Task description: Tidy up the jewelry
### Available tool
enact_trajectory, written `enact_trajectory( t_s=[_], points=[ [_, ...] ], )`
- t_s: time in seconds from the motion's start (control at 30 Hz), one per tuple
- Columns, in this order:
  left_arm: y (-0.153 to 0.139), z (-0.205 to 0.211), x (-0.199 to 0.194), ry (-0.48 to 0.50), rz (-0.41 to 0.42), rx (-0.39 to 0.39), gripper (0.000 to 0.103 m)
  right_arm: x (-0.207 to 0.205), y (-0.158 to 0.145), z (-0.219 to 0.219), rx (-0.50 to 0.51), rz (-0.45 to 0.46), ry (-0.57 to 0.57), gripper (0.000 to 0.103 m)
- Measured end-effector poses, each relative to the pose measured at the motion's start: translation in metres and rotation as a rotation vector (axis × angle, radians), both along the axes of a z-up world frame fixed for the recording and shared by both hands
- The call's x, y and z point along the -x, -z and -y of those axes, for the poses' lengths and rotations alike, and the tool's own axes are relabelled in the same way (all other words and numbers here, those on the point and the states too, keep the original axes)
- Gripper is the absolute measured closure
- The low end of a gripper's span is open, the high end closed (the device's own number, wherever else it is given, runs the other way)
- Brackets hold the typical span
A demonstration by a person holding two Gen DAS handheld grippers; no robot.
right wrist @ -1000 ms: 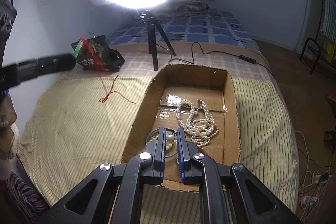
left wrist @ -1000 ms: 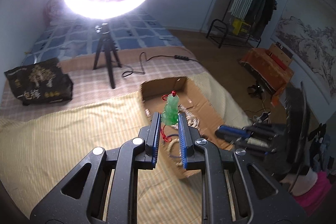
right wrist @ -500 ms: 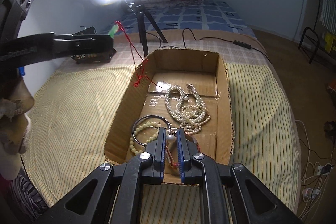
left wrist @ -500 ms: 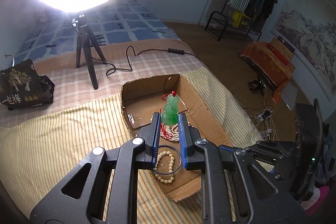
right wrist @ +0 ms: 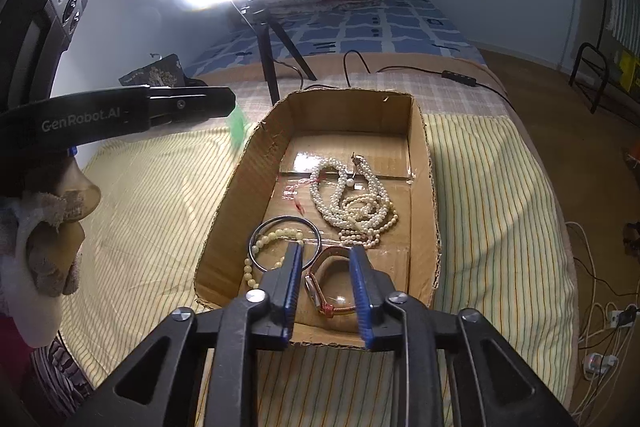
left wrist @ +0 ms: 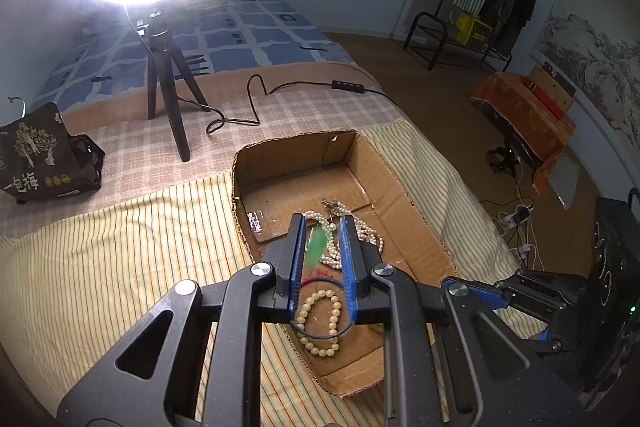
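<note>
My left gripper point(left wrist: 322, 221) hangs over the cardboard box point(left wrist: 404, 183), shut on a green pendant point(left wrist: 318, 247). The pendant is blurred and tipped down from the fingertips, and its red cord point(right wrist: 298, 203) trails onto the box floor. Seen from the right wrist, that gripper point(right wrist: 228, 103) reaches in from the left with the pendant point(right wrist: 236, 131) under its tip. My right gripper point(right wrist: 326, 251) is low at the box's near end. Its jaws are opening, and a rose-gold watch point(right wrist: 332, 287) lies loose between them. A pearl necklace point(right wrist: 352, 199), a pale bead bracelet point(right wrist: 276, 237) and a dark bangle point(right wrist: 286, 218) also lie in the box point(right wrist: 420, 131).
The box sits on a striped cloth point(right wrist: 160, 195) on a bed. A ring light on a tripod point(left wrist: 168, 99) with its cable point(left wrist: 256, 95) stands behind the box, and a black bag point(left wrist: 40, 155) lies at the far left. A gloved hand point(right wrist: 52, 239) holds the left gripper. Cables lie on the floor point(right wrist: 600, 315) to the right.
The left gripper came in over the box and sank. The pendant tipped down and its cord reached the box floor. The right jaws parted, leaving the watch loose between them.
</note>
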State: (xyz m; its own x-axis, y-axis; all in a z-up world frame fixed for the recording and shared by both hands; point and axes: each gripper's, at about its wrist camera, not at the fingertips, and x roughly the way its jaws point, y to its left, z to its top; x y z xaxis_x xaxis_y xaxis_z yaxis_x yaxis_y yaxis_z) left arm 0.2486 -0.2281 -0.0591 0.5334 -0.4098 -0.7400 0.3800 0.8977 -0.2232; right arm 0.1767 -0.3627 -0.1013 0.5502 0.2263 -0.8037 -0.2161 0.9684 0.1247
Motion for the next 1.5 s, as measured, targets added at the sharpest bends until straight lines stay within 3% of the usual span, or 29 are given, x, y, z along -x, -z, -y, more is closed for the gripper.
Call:
enact_trajectory(
  t_s=[0.1,0.2,0.33,0.43,0.57,0.73,1.5],
  points=[
    [0.0,-0.001,0.0,-0.006,0.005,-0.009,0.083,0.001,-0.001,-0.004,0.006,0.005,-0.01,0.068],
    [-0.001,-0.001,0.002,-0.009,0.013,-0.011,0.059,0.002,-0.002,-0.008,0.031,0.018,-0.016,0.039],
    [-0.004,-0.003,0.003,-0.016,0.024,-0.013,0.059,0.004,-0.003,-0.011,0.057,0.032,-0.018,0.032],
    [-0.005,-0.005,0.003,-0.024,0.03,-0.012,0.049,0.005,-0.003,-0.011,0.072,0.036,-0.003,0.019],
    [-0.007,-0.008,0.005,-0.03,0.039,-0.012,0.047,0.005,-0.006,-0.01,0.082,0.045,0.014,0.017],
    [-0.011,-0.011,0.011,-0.035,0.056,-0.021,0.042,0.007,-0.011,-0.012,0.127,0.058,0.062,0.004],
    [-0.043,-0.051,0.048,-0.078,0.145,-0.043,0.04,0.026,-0.046,-0.033,0.25,0.136,0.152,0.0]
  ],
)
